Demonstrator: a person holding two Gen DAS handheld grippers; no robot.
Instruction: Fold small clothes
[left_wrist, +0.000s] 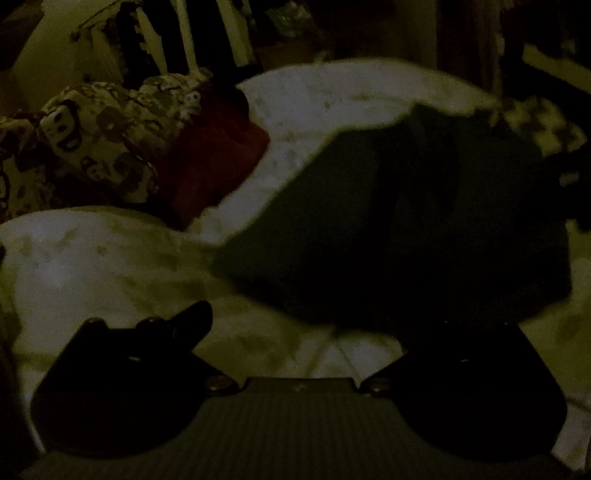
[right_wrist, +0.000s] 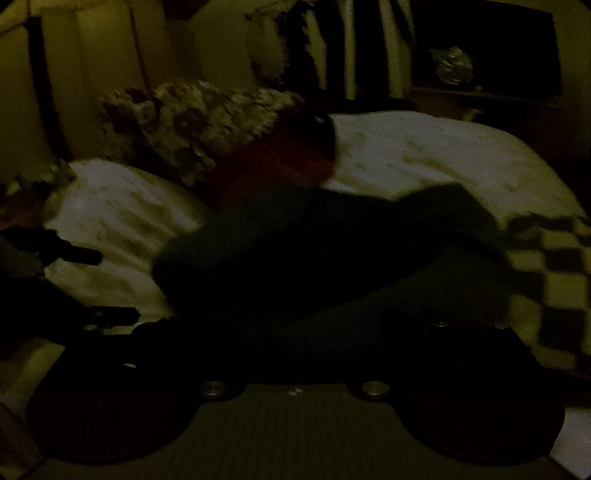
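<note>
A dark, soft garment (left_wrist: 406, 229) lies rumpled on the pale bed (left_wrist: 92, 266). Left gripper (left_wrist: 299, 332) jaws spread; right gripper's (right_wrist: 295, 332) jaws too dark to tell.

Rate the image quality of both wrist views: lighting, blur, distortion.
Left wrist view: very dim, yellow-green cast, noisy; the dark, near-black garment on the pale bed sheet is motion-smeared at its edges, and fisheye bending curves the bed. Right wrist view: darker still; the garment merges with the gripper's black fingers, and the black-and-cream checked cloth is blurred.
</note>
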